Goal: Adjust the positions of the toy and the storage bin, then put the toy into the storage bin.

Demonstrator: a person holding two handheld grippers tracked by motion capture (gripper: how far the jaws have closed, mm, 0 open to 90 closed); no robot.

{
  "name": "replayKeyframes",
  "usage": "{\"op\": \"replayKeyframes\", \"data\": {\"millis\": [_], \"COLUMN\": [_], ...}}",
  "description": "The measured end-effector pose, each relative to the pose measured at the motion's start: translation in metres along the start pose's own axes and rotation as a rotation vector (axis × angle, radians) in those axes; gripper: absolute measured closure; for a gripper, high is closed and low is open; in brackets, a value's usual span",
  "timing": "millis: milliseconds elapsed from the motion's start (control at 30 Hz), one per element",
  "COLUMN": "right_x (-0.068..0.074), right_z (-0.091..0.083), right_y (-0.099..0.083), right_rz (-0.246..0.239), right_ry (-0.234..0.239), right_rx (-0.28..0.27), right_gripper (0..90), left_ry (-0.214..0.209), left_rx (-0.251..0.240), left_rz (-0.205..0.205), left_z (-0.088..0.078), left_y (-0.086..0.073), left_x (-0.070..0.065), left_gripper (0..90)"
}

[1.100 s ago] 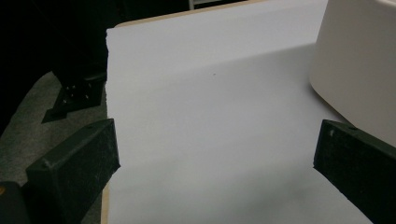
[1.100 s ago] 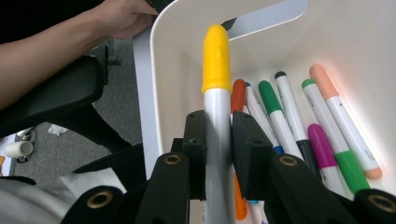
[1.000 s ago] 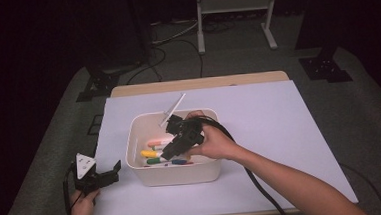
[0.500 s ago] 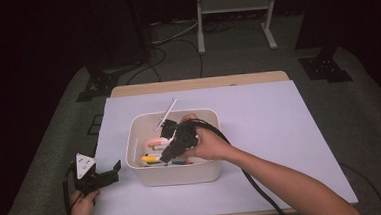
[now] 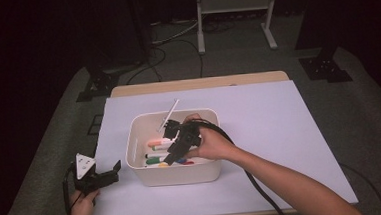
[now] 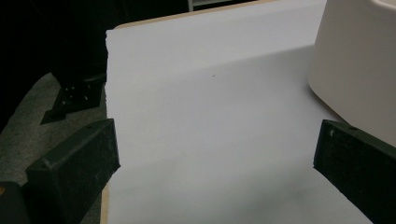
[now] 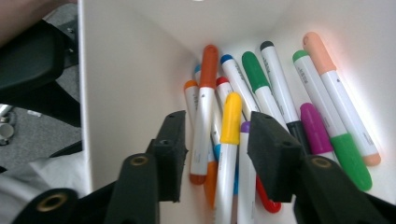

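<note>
A white bin [image 5: 175, 176] stands on the white sheet and holds several coloured markers [image 5: 156, 160]. My right gripper [image 5: 170, 159] reaches down into it. In the right gripper view the right gripper [image 7: 217, 135] stands open over the pile inside the bin [image 7: 130, 70]. Its jaws have just been opening. A yellow-capped marker [image 7: 229, 126] lies between them, and the pads do not press on it. My left gripper [image 5: 113, 173] rests at the table's front left. There the left gripper [image 6: 217, 154] is open with only bare sheet between its jaws, and the bin [image 6: 359, 70] is to its right.
A thin white stick [image 5: 169, 114] leans over the bin's far rim. The white sheet [image 5: 290, 131] covers most of the wooden table. A cable [image 5: 256, 188] trails back from the right gripper along the forearm. Dark stands and cables stand on the floor beyond the table.
The right hand has shifted a little inside the bin. The left gripper has kept still at the front left.
</note>
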State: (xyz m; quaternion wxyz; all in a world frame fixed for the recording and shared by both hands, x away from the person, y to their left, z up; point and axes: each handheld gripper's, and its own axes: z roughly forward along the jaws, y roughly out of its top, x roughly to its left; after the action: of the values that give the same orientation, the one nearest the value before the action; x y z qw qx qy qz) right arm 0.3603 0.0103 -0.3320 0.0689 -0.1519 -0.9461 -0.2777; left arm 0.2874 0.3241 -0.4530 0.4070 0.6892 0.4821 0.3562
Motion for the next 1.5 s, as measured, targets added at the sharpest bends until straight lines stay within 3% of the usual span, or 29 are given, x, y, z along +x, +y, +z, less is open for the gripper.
{"op": "replayKeyframes", "data": {"millis": [33,100,400,867,1233,1500], "right_x": [-0.003,-0.006,-0.009,-0.006,-0.018,-0.025], "right_z": [-0.006,-0.013,-0.036,-0.056,-0.114,-0.138], "right_y": [-0.003,-0.006,-0.023,-0.039,-0.081,-0.117], "right_rz": [0.011,0.026,0.066,0.069,0.158,0.213], "right_ry": [0.016,0.038,0.029,0.020,-0.058,-0.115], "right_rx": [-0.007,-0.023,-0.102,-0.139,-0.216,-0.250], "right_gripper": [47.7,45.9,44.8,43.8,43.3,42.7], "left_ry": [0.000,0.000,-0.001,-0.002,0.003,0.003], "left_rx": [0.000,0.004,0.007,0.005,0.007,0.009], "left_rz": [0.002,0.007,0.007,0.012,0.011,0.017], "left_z": [0.000,0.000,0.001,0.000,0.001,0.000], "left_y": [0.000,0.000,0.000,0.000,0.000,0.000], "left_x": [0.000,0.000,-0.001,-0.001,-0.001,-0.001], "left_gripper": [0.0,0.0,0.0,0.0,0.0,0.0]}}
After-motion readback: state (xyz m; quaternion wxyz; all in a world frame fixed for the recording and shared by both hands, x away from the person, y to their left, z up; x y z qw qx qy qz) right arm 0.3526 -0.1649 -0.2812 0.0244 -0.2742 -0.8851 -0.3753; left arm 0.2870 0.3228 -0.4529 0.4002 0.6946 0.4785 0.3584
